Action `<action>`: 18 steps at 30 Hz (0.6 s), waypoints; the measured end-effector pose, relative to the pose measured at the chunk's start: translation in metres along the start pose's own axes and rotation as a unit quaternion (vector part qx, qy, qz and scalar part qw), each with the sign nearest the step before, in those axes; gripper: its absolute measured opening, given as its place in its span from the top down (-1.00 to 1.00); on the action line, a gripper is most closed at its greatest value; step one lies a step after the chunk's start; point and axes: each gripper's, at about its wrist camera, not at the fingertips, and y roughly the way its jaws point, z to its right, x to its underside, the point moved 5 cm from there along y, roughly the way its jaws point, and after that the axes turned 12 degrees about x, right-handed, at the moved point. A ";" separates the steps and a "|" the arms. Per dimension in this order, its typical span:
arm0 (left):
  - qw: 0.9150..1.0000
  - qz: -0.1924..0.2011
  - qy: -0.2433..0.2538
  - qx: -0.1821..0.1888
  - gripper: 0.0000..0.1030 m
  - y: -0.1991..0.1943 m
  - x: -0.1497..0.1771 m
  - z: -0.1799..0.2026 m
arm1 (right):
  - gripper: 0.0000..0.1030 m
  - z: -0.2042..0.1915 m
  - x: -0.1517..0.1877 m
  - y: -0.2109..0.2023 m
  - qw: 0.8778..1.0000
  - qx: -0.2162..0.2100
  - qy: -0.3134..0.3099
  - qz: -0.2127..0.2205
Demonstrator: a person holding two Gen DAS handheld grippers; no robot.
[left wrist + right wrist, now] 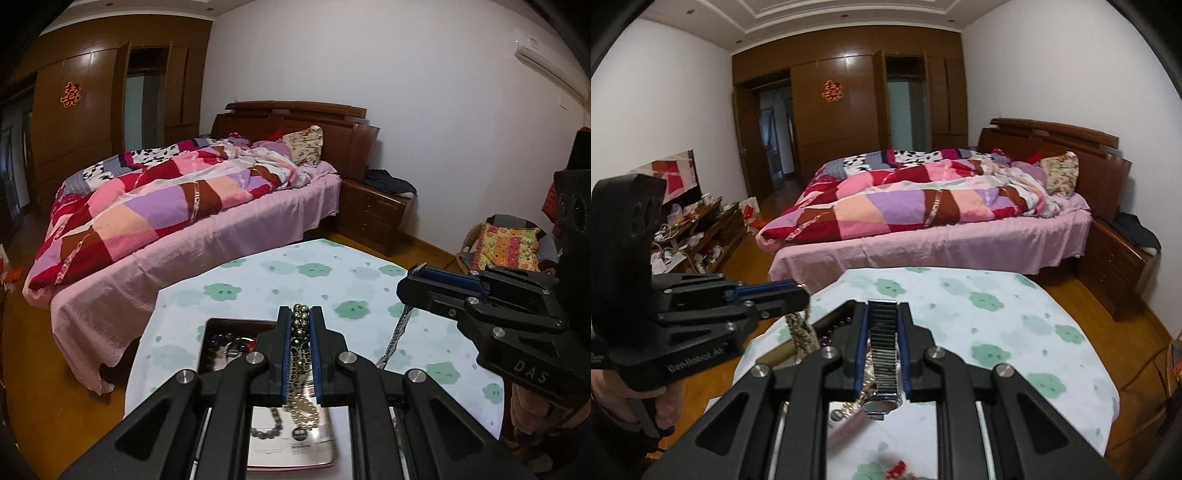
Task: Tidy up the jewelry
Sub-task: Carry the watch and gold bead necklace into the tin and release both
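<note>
jaws of the left gripper (300, 321) are nearly pressed together, and a strand of round, glossy dark metallic beads, the bead bracelet (301, 325), is pinched between the blue pads. its long axis runs along the fingers; the doubled strand hangs down behind the pads in the left wrist view. seen from the right wrist view, the strand dangles from the fingertips, clear of the worktop (369, 291).

jaws of the right gripper (882, 325) are closed to a narrow gap on a wristwatch (882, 354). its ribbed, shiny steel link band is gripped flat between the pads, and its long axis is laid along the fingers, with the round polished case at the near end, towards the camera. in the left wrist view the loose end of the band is seen hanging down and slanting from the fingertips above the worktop.

the worktop is round-edged and covered with a pale cloth printed with green cloud shapes. a dark rectangular tray (207, 343) is set on it below the left gripper, and beaded pieces are seen inside. a glossy magazine (291, 443) lies flat near the front edge, with another bead strand (266, 428) resting on it. each gripper body is matt black plastic with silver pivots.
</note>
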 end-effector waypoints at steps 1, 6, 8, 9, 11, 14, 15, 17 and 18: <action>1.000 0.000 -0.002 -0.002 0.84 0.000 0.000 -0.004 | 0.66 -0.005 -0.001 0.003 1.000 -0.002 -0.005 -0.002; 1.000 -0.001 -0.018 -0.011 0.84 0.002 0.005 -0.025 | 0.66 -0.026 -0.001 0.014 1.000 -0.010 -0.024 -0.011; 1.000 -0.003 -0.024 -0.015 0.84 0.003 0.009 -0.032 | 0.66 -0.033 0.001 0.021 0.999 -0.012 -0.031 -0.016; 0.999 -0.004 -0.027 -0.017 0.84 0.005 0.011 -0.037 | 0.66 -0.036 0.002 0.025 0.999 -0.011 -0.035 -0.019; 0.999 -0.007 -0.033 -0.019 0.84 0.008 0.014 -0.043 | 0.66 -0.040 0.005 0.032 0.999 -0.012 -0.035 -0.020; 0.999 -0.014 -0.041 -0.019 0.84 0.014 0.020 -0.052 | 0.66 -0.045 0.011 0.046 0.999 -0.010 -0.034 -0.032; 0.999 -0.017 -0.044 -0.020 0.84 0.017 0.023 -0.055 | 0.66 -0.047 0.014 0.051 0.999 -0.011 -0.034 -0.038; 0.998 -0.022 -0.048 -0.021 0.84 0.021 0.028 -0.059 | 0.66 -0.050 0.020 0.060 0.998 -0.012 -0.031 -0.052; 0.998 -0.025 -0.049 -0.022 0.84 0.023 0.030 -0.061 | 0.66 -0.050 0.022 0.063 0.998 -0.013 -0.028 -0.057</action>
